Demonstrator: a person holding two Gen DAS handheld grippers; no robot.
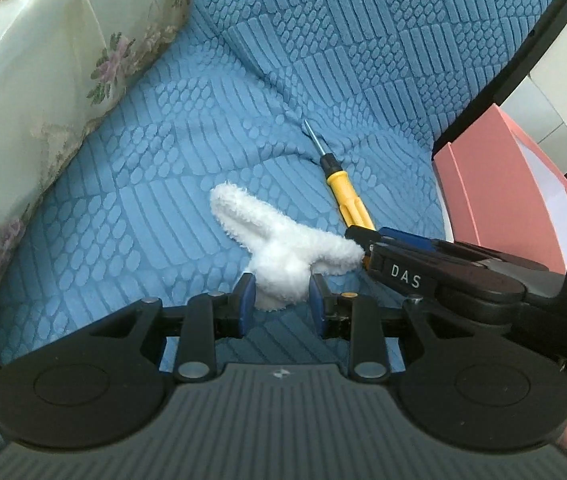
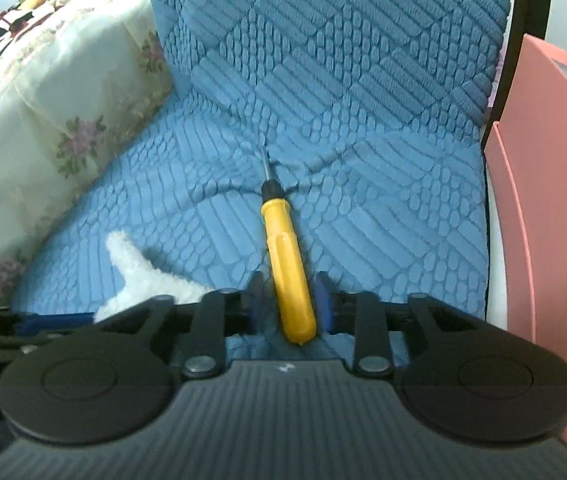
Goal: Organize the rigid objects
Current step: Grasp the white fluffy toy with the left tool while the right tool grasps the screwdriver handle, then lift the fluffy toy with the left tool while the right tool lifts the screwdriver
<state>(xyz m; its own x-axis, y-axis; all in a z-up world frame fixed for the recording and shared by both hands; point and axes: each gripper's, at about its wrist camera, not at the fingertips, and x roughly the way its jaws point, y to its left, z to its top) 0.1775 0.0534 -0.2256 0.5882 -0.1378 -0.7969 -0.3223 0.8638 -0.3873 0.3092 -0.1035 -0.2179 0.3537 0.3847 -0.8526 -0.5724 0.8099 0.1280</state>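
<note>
My left claw (image 1: 282,300) points down at a blue textured chair seat (image 1: 155,184). Its two blue-padded fingers (image 1: 243,300) are drawn close together and press on the lower end of a fluffy white cloth piece (image 1: 279,252), so I have hold of it. The rest of the cloth spreads onto the seat, one loop reaching toward 11 o'clock and another toward 3 o'clock.

My right claw (image 2: 289,300) also points down at the seat. Its fingers stand narrowly apart on either side of the handle of a yellow screwdriver (image 2: 287,264). A slim gap shows on each side of the handle, so the pads do not appear to press on it. The screwdriver lies on the seat with its rounded butt toward me and its black collar and metal shaft pointing to 12 o'clock, the tip at the crease where the seat meets the blue backrest (image 2: 323,40).

From the left wrist view, the screwdriver lies at 1 o'clock from the white cloth, and the right claw's fingers reach in from 3 o'clock, just beside the cloth.

A floral cream fabric (image 1: 43,80) drapes at 9 to 10 o'clock. A pink box (image 2: 555,208) stands at 3 o'clock, beside the chair.
</note>
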